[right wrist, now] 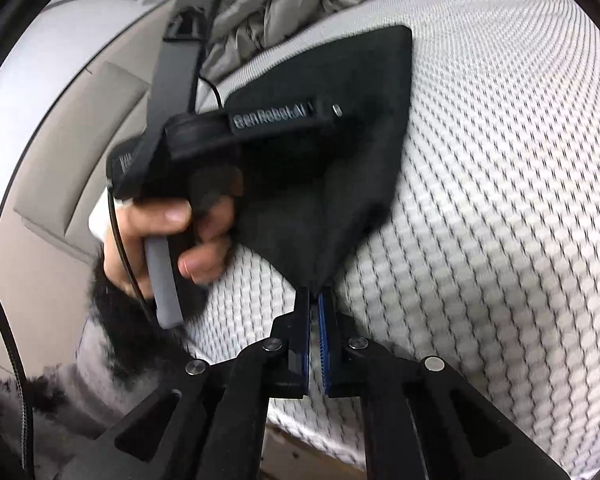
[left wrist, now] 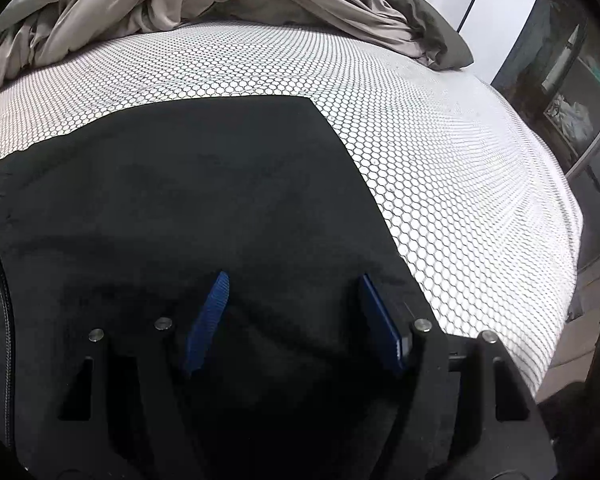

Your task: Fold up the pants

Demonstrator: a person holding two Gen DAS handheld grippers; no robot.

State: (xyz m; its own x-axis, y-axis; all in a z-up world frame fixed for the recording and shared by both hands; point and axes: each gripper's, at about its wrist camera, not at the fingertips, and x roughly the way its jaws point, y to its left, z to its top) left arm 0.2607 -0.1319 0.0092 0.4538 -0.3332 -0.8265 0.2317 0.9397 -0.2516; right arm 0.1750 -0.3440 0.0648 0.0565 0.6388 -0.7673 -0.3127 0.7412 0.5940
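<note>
The black pants (left wrist: 188, 200) lie on the white honeycomb-patterned mattress (left wrist: 440, 160). My left gripper (left wrist: 294, 284) is open, its blue pads (left wrist: 210, 320) apart just above the near part of the pants. In the right wrist view my right gripper (right wrist: 315, 300) is shut on a corner of the pants (right wrist: 332, 168) and holds that part lifted off the mattress (right wrist: 500, 200). The left gripper's black body (right wrist: 236, 128), held by a hand (right wrist: 168, 236), shows left of the lifted cloth.
A crumpled beige and grey duvet (left wrist: 180, 4) is heaped at the far end of the bed. A dark shelf unit (left wrist: 572, 92) stands to the right of the bed. The mattress edge (right wrist: 300, 428) is close below my right gripper.
</note>
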